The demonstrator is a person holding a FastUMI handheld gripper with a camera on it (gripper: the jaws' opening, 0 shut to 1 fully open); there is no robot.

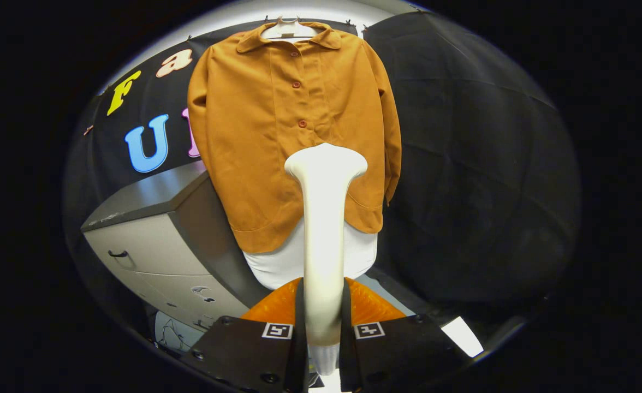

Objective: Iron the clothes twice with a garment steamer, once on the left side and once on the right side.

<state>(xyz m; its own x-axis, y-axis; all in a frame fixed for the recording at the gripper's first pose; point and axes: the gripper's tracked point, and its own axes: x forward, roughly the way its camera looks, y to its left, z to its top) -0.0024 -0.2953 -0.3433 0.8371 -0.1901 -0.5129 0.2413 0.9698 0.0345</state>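
Note:
An orange-brown buttoned shirt (277, 136) hangs on a white hanger (288, 30) in front of the black booth wall, with a white garment (299, 262) showing under its hem. My gripper (324, 327) is shut on the white handle of the garment steamer (324, 229), which stands upright between the two black fingers (255, 349). The steamer's wide head (326, 161) is in front of the shirt's lower middle, just below the button row. Whether the head touches the cloth I cannot tell.
A grey cabinet (152, 245) with drawers stands left of the shirt, its top edge close to the shirt's left hem. An orange object (370, 305) lies just beyond the fingers. Black cloth (479, 180) hangs right of the shirt.

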